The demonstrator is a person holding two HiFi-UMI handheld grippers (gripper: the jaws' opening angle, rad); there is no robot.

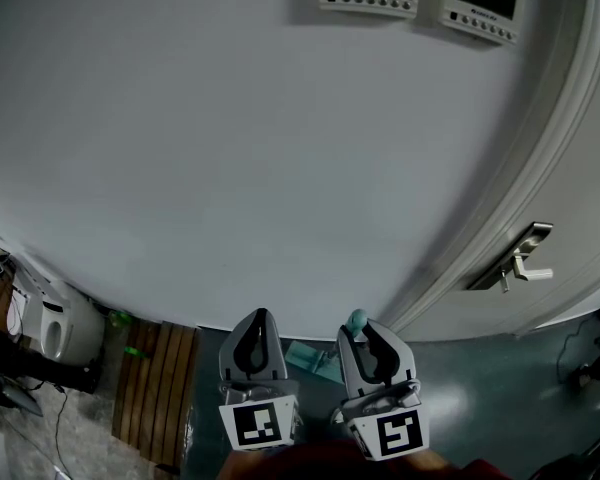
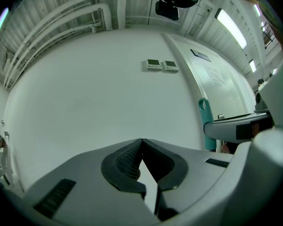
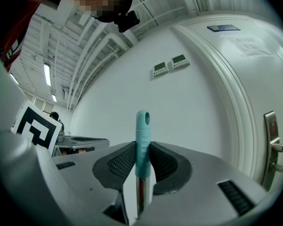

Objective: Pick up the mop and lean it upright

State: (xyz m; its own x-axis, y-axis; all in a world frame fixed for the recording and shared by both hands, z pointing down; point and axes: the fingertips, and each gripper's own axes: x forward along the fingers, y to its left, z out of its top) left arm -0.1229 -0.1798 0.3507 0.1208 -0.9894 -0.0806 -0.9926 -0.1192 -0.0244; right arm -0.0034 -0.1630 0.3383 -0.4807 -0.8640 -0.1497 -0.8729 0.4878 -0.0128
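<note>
Mop handle (image 3: 142, 131): upright, grasped by right gripper (image 3: 142, 155) fingers; left gripper (image 2: 141, 146) fingers clenched, empty. Risk: slides along wall (image 3: 193, 107) ahead of fingers once released

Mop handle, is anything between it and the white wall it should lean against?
Nothing visible. The right hand-held gripper clamps the mop handle upright, with nothing in front of the white wall ahead. The door stands off to the right.

All three views face the wall (image 1: 230, 148), sharing the mop handle (image 3: 142, 140).
</note>
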